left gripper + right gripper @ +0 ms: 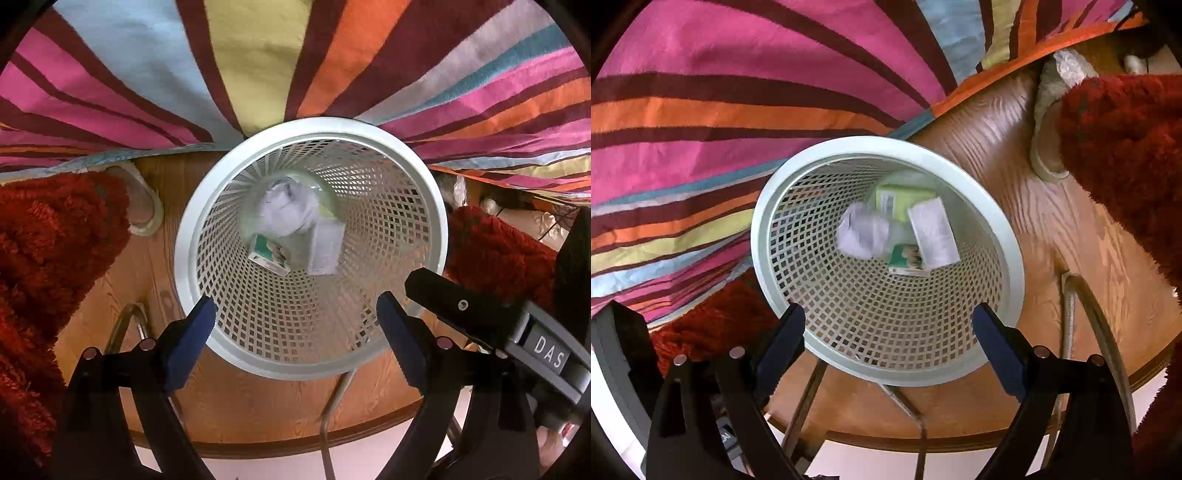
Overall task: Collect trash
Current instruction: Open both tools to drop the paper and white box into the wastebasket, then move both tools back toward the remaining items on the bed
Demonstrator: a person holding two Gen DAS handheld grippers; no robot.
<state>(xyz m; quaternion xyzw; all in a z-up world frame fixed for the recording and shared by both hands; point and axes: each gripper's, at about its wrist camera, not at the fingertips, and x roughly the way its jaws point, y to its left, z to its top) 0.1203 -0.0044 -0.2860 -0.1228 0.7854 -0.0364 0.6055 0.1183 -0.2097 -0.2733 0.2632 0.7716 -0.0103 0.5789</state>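
A white mesh wastebasket (424, 206) stands on a round wooden table; it also shows in the right wrist view (1004, 236). Inside lie crumpled white paper (286, 214) (862, 234), a small green-and-white box (269, 254) (907, 260), a flat white paper packet (325, 245) (932, 232) and a yellow-green box (905, 197). My left gripper (297, 321) is open and empty above the basket's near rim. My right gripper (888, 326) is open and empty above the near rim too; its finger (443, 295) reaches in from the right in the left wrist view.
A striped multicoloured cloth (258, 55) (720, 110) hangs behind the basket. Red shaggy fabric (48, 240) (1126, 155) lies on both sides. A roll of tape (144, 206) (1045, 147) sits on the wooden table (236, 398) (1034, 206), whose front edge is close.
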